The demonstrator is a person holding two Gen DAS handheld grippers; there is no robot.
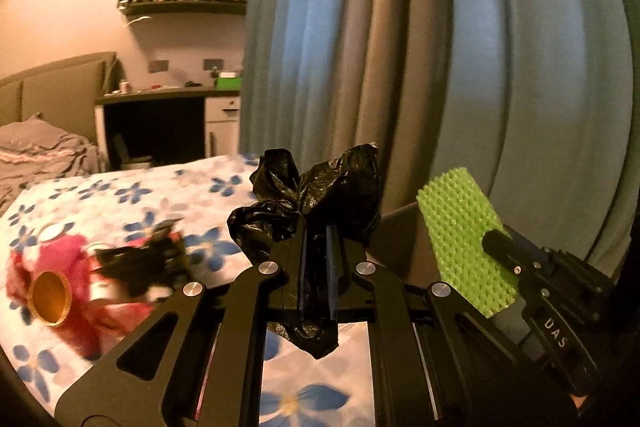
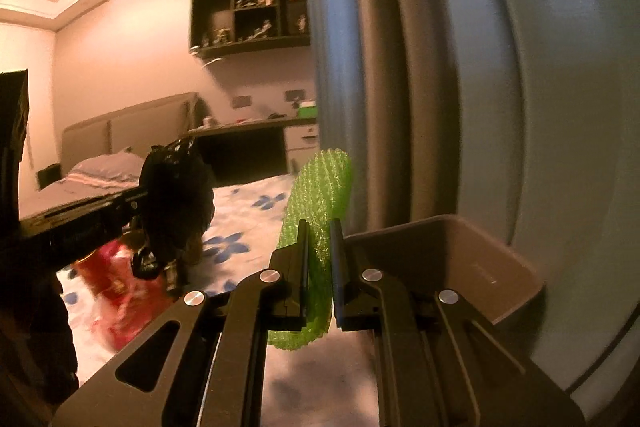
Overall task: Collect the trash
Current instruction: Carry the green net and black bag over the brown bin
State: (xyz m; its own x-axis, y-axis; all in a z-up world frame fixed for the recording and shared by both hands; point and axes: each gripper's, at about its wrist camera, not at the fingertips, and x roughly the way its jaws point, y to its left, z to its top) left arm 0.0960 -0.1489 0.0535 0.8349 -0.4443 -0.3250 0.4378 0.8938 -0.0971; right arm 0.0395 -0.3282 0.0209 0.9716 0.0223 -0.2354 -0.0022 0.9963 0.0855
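Left tool was clamped tight on crumpled black plastic bag; right tool was closed on green foam netting. Both were held above the bed edge near the brown bin, probably for dropping in.

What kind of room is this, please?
Most likely a bedroom: a bed with a flower-print sheet and padded headboard, a desk by the wall, and long curtains.
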